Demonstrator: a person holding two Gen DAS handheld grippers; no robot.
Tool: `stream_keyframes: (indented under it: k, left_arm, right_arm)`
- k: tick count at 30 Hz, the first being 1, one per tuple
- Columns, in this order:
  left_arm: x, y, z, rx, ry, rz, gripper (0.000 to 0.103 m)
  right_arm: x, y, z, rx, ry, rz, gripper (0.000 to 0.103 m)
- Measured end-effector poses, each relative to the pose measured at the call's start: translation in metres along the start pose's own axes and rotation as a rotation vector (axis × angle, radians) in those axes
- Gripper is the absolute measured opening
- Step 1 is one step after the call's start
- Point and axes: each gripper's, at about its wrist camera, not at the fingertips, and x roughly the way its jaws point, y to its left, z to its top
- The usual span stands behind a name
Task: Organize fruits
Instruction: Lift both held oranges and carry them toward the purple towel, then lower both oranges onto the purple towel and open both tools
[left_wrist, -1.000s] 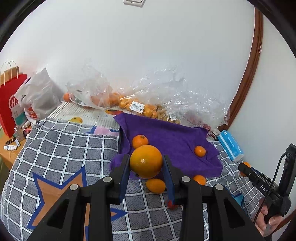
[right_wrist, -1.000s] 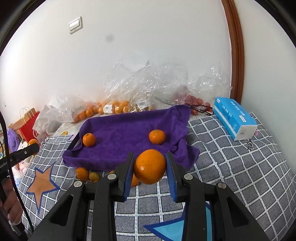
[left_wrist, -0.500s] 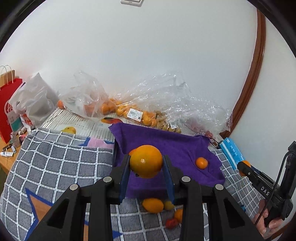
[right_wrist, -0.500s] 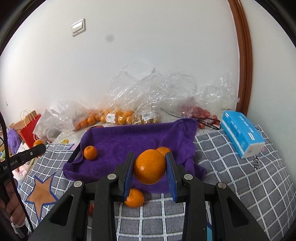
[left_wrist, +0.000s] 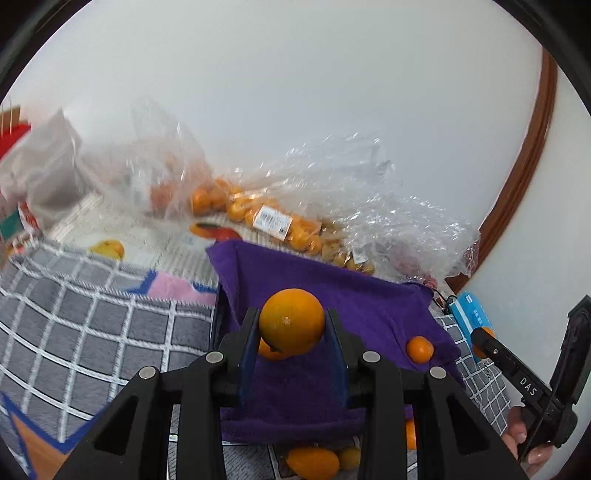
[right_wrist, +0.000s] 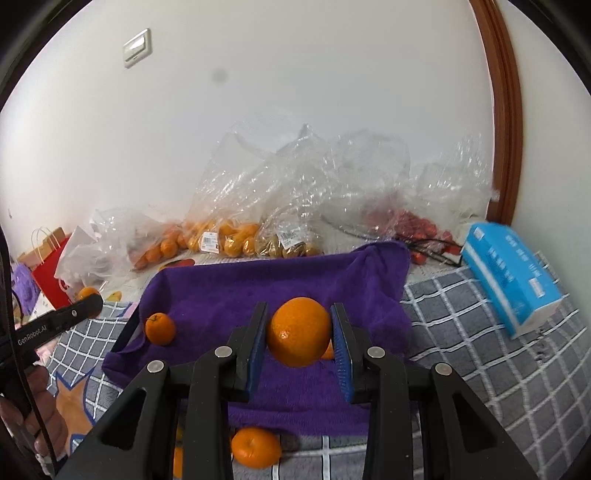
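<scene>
2 grippers: we hold 1 in each hand, and each carries a large orange over the purple towel (right_wrist: 229, 291).
Left gripper (left_wrist: 291, 332): its jaws are clamped on the left orange (left_wrist: 291, 322), blue pads pressing both sides, the fruit lifted clear of the cloth.
Right gripper (right_wrist: 300, 334): its jaws are clamped on the right orange (right_wrist: 298, 331) in the same way, also off the cloth.
Towel: we see it draped over a dark tray (right_wrist: 125, 334), whose edge shows at the left side only.
On the towel: 1 small mandarin (right_wrist: 160, 328) lies near the left edge in the right wrist view; another small one is partly hidden behind the right orange. In the left wrist view 1 small fruit (left_wrist: 419, 349) sits toward the right side and another peeks from behind the left orange.
Off the towel: loose fruit (right_wrist: 255, 446) lies on the blanket (right_wrist: 480, 350) just beside the near hem; we count at least 2 there in each view.
Bags (right_wrist: 229, 236): clear plastic bags of oranges, pale yellow fruit and red fruit line the wall behind the towel.
Tissue pack (right_wrist: 511, 280): blue, on the blanket to the right, well apart from the towel.
Red bag (right_wrist: 50, 275): paper, at the far left.
Blur: the left side of the left wrist view is smeared, so we cannot read details there.
</scene>
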Motion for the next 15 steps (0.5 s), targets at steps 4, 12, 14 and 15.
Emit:
stream_keyframes:
  k: [4, 12, 14, 15]
  left_arm:
    - [0.013, 0.008, -0.003, -0.028, 0.026, 0.009, 0.033]
    - [0.027, 0.013, -0.01, -0.021, 0.053, 0.021, 0.033]
    - [0.029, 0.013, -0.011, -0.024, 0.062, 0.02, 0.033]
    - [0.03, 0.013, -0.012, -0.024, 0.064, 0.021, 0.033]
  right_arm:
    - [0.012, -0.007, -0.004, 0.009, 0.028, -0.004, 0.033]
    - [0.03, -0.021, -0.014, 0.032, 0.094, -0.036, 0.033]
    - [0.034, -0.026, -0.019, 0.046, 0.117, -0.028, 0.033]
    - [0.037, -0.028, -0.02, 0.055, 0.128, -0.026, 0.033]
